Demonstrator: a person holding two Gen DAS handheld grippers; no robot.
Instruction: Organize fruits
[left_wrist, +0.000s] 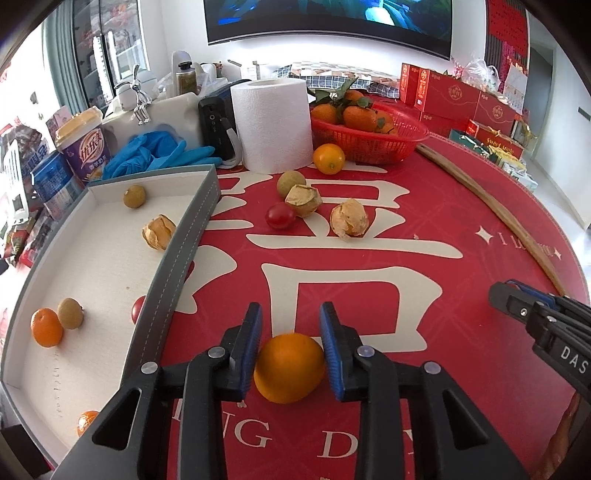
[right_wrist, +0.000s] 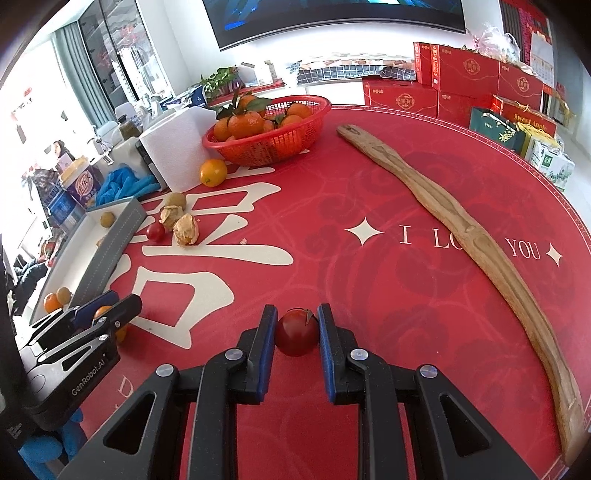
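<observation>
The left gripper (left_wrist: 290, 347) has its blue pads pinching an orange (left_wrist: 289, 367) that sits on the red mat (left_wrist: 424, 258), deep between the fingers, beside the grey tray (left_wrist: 177, 258) (fruit already lies inside it). The right gripper (right_wrist: 297, 325) pinches a tomato (right_wrist: 297, 331) at its fingertips, low over the mat.

The left gripper (left_wrist: 290, 345) — black arms with blue pads — points down at a slant, and its jaws squeeze a small round orange fruit (left_wrist: 289, 367). The right gripper (right_wrist: 297, 328) slants down the same way — its blue pads pinch a little red tomato (right_wrist: 297, 331).
</observation>
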